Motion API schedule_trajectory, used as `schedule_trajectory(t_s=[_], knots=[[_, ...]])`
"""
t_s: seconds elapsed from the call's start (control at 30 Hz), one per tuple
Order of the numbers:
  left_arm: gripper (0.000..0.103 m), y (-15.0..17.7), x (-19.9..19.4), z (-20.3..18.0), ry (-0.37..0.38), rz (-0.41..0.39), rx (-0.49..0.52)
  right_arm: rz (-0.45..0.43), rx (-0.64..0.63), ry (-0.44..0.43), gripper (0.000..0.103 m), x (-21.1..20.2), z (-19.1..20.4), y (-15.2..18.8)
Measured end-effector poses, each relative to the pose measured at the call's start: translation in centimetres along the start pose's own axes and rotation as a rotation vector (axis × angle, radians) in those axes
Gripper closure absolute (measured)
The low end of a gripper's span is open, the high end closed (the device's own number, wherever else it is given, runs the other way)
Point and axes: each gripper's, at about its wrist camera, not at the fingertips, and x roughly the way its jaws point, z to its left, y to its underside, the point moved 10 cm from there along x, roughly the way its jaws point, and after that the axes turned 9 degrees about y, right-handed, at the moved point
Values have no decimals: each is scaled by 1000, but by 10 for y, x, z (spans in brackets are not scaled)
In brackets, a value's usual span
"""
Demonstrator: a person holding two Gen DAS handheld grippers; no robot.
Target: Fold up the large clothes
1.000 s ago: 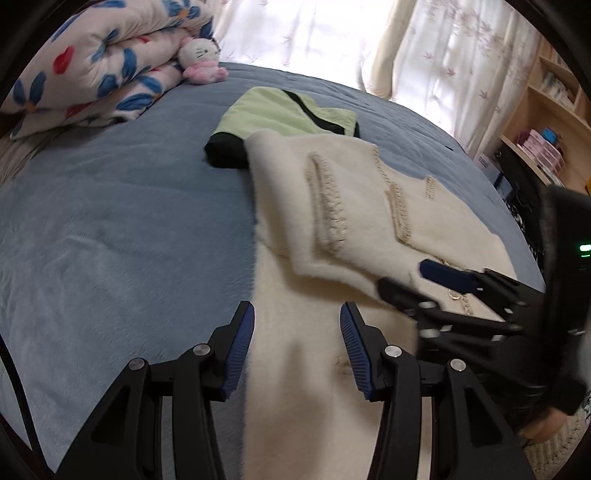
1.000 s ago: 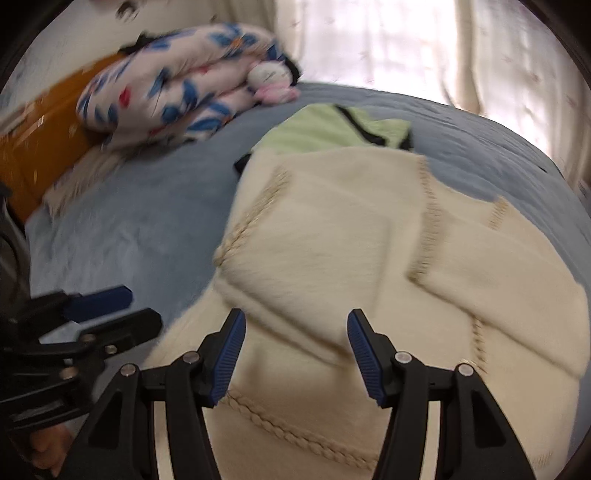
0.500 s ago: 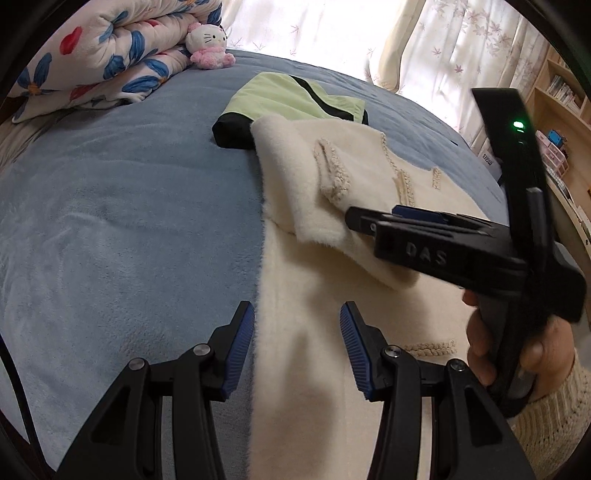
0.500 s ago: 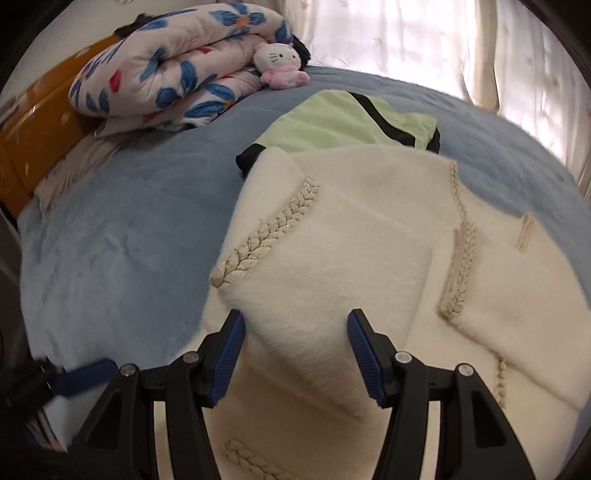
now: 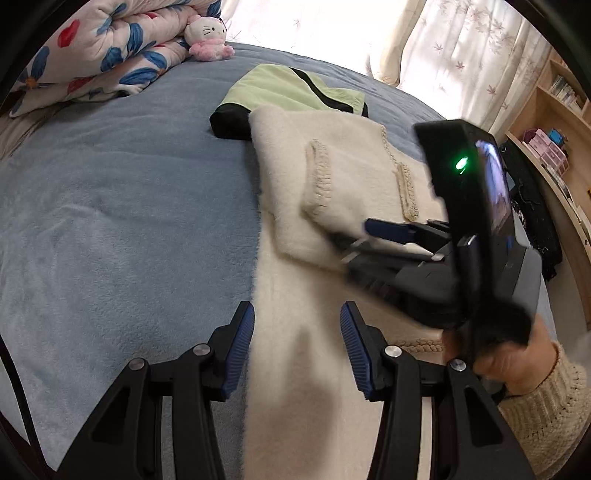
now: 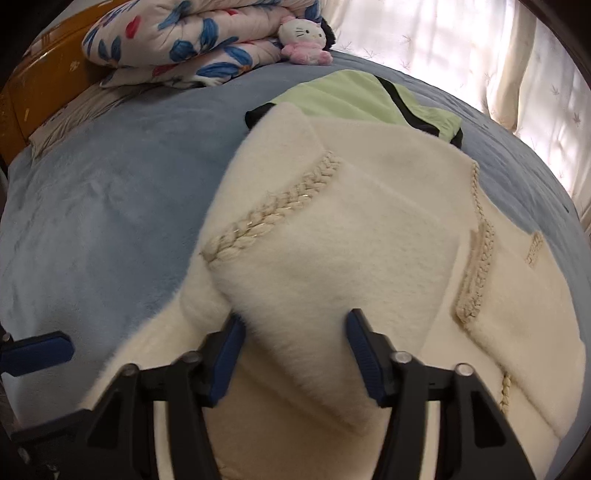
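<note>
A cream fleece cardigan (image 5: 332,177) with braided trim lies spread on the blue bed (image 5: 110,221), its sleeves folded in over the body. My left gripper (image 5: 297,347) hovers open above the cardigan's left edge, nothing pinched. My right gripper (image 6: 295,354) straddles the lower corner of the folded sleeve (image 6: 332,240); its jaws are closing, and the pads show wide apart with the fleece between them. From the left wrist view the right gripper (image 5: 369,240) appears blurred, nosing into that sleeve corner. A blue fingertip of the left gripper (image 6: 35,350) shows at the far left.
A folded green-and-black garment (image 5: 291,92) lies just beyond the cardigan. A flowered quilt (image 6: 184,33) and a white plush toy (image 6: 303,37) sit at the head of the bed by an orange headboard (image 6: 37,85). Shelves (image 5: 554,129) stand to the right.
My right gripper has dropped forward onto the folded sleeve, whose corner now sits between its fingers. The left gripper has stayed put over the cardigan's edge.
</note>
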Motion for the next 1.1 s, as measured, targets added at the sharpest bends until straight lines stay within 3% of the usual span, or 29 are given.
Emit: schedule_trajectory(t_s=[0.07,0.2,0.33,0.43,0.53,0.63,0.83,0.97,1.03,1.1], knots=[[56,0,-1,0,-1,0,-3,-29,63,-41,96,-16,-12,-11],[56,2,0,-1,9,7,-8,-211,207,-13,96,-80,-73,-38],[56,4,3,-6,23,12,1,-267,404,64,96,-106,-169,-17],[56,7,9,-12,31,29,14,-162,499,130,95,-82,-224,31],[56,8,16,-18,34,45,29,56,591,20,86,-38,-245,90],[56,7,20,-24,26,52,50,139,631,-10,85,-18,-259,122],[56,-12,24,-25,-23,39,99,73,731,-176,76,-15,-280,102],[56,-31,27,-24,-61,22,122,86,701,-201,75,-11,-282,76],[56,-43,28,-24,-80,13,140,111,640,-213,65,-15,-272,70],[56,-54,30,-25,-78,9,150,122,589,-188,64,-21,-272,72]])
